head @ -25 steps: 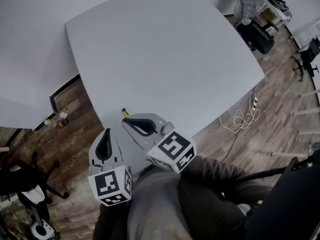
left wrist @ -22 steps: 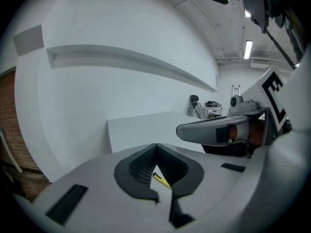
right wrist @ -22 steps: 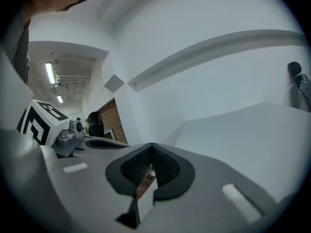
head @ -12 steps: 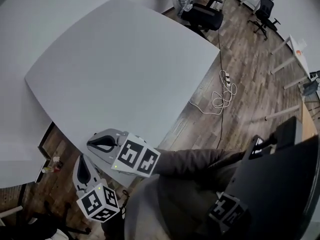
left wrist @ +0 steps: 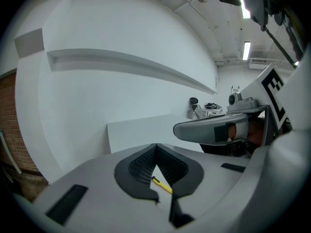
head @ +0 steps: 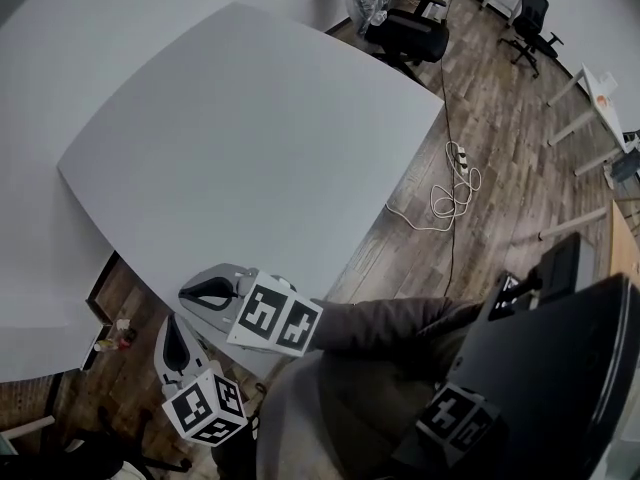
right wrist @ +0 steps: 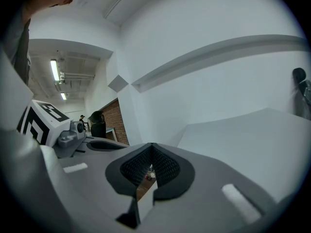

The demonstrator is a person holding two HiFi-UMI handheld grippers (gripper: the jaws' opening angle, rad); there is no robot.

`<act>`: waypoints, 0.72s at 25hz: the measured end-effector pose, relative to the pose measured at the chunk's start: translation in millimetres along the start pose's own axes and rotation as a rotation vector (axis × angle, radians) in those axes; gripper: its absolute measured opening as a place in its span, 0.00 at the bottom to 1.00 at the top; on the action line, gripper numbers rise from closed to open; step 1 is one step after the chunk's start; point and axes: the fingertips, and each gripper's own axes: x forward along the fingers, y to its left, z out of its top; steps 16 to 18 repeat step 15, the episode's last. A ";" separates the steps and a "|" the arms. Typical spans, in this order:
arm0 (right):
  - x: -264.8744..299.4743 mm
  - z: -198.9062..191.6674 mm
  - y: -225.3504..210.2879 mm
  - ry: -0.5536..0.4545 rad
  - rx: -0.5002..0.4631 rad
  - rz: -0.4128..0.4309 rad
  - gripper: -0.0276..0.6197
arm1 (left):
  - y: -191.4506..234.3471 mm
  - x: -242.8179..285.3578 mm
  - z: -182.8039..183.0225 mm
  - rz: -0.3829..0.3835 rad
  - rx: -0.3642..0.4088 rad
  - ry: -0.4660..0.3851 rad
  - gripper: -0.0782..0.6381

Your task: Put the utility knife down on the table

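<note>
Currently, two grippers are seen at the lower left of the head view, close together at the near edge of one white table (head: 250, 148). The left gripper (head: 178, 340) is held just off that edge, its jaws closed tip to tip with nothing clamped. The right gripper (head: 205, 293) is held over the edge, its jaws likewise closed and empty. One yellow utility knife (left wrist: 162, 184) is seen at lower centre of the left gripper view, beyond the closed jaws, laid flat on the table and free of both tools. One coiled cable (head: 450, 193) is seen on the wood floor (head: 500, 148) at right.
</note>
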 end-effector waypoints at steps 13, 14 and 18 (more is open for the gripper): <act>4.8 -6.2 -24.1 0.007 0.011 -0.032 0.05 | -1.3 22.3 -1.1 -0.023 -0.005 0.006 0.11; 9.1 -6.4 -28.1 0.008 0.011 -0.039 0.05 | 1.4 27.7 -1.1 -0.030 -0.005 0.006 0.11; 12.9 -6.6 -31.9 0.009 0.010 -0.046 0.05 | 3.5 32.8 -1.1 -0.036 -0.005 0.006 0.11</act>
